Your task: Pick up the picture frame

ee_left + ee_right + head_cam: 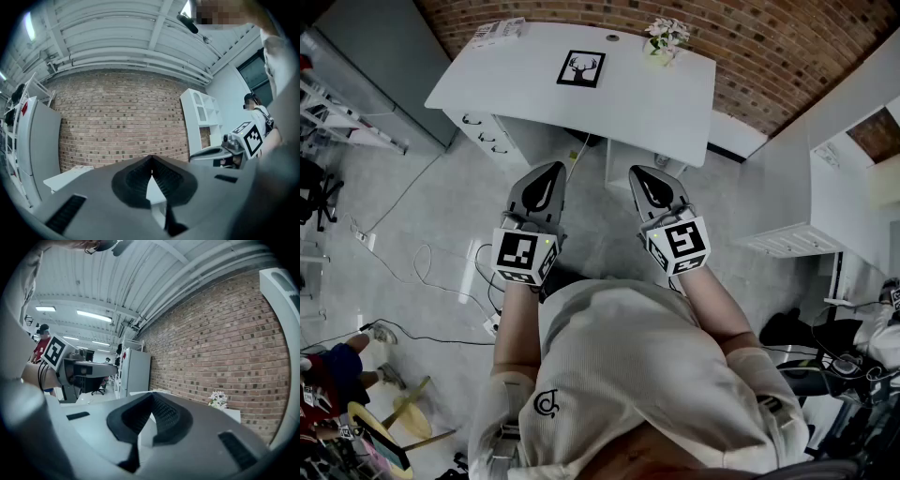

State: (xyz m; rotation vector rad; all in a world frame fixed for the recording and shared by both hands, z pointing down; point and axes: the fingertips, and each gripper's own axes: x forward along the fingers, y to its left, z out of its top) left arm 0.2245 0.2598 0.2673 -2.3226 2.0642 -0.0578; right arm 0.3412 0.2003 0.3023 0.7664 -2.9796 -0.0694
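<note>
We are facing a smooth white tabletop (666,108) with rounded corners, set against a rough red brick wall (769,47) above a mottled grey floor (422,206) where thin cables (431,267) are trailing; the picture frame (581,68), a dark square showing a stag's head, is sitting near the tabletop's far edge, left of centre; a small pot of pale flowers (666,39) is sitting at its far right corner, papers (500,30) at its far left; we are holding the left hand-held gripper (549,173) and right hand-held gripper (645,175) short of the tabletop's near edge, both pressed together on nothing.
</note>
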